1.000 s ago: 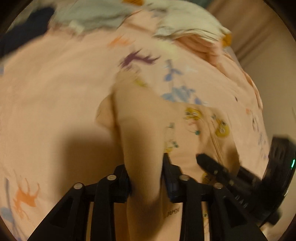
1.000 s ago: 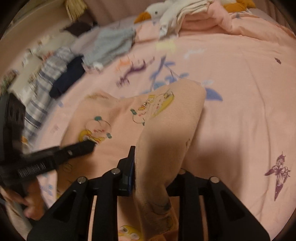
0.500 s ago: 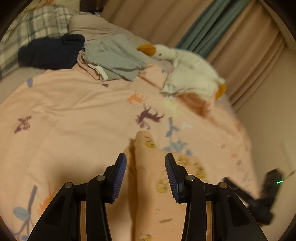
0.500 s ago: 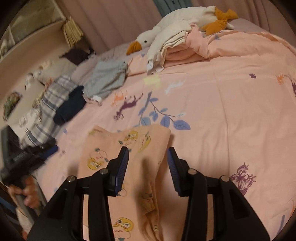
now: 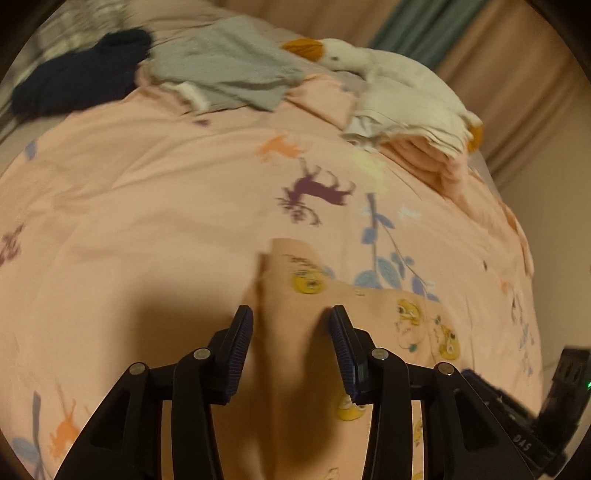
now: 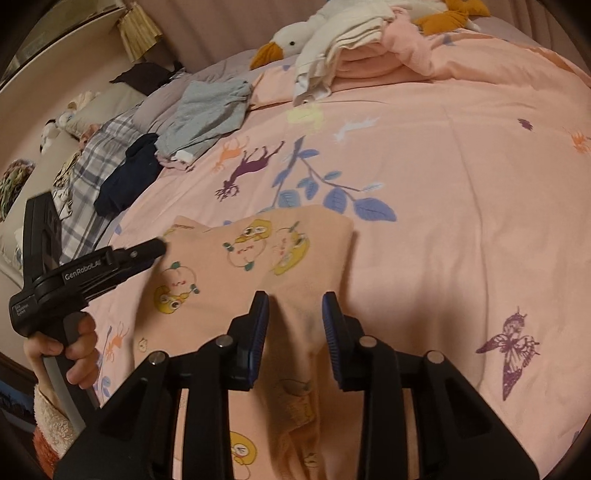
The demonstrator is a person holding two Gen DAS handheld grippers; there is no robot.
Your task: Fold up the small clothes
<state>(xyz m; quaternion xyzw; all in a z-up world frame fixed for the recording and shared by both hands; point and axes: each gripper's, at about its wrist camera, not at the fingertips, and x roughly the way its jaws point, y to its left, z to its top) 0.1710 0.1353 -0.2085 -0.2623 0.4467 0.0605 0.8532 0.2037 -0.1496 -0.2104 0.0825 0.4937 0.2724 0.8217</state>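
Observation:
A small peach garment with yellow cartoon prints [image 6: 255, 266] lies folded on the pink bedspread; it also shows in the left wrist view [image 5: 325, 317]. My left gripper [image 5: 291, 332] is open, its jaws on either side of the garment's left part without gripping it. My right gripper [image 6: 295, 314] is open over the garment's right part, a raised fold of cloth between the jaws. The left gripper also shows in the right wrist view [image 6: 140, 251], at the garment's left edge.
The pink printed bedspread [image 6: 461, 184] covers the bed. A goose plush [image 6: 306, 33] lies on folded white and pink cloth [image 6: 354, 55] at the far end. A grey garment [image 6: 207, 114], a navy garment [image 6: 129, 173] and plaid cloth [image 6: 88, 177] lie far left.
Both grippers were shut on the garment and holding it up a second ago. They have laid it down on the bedspread, opened and drawn back a little.

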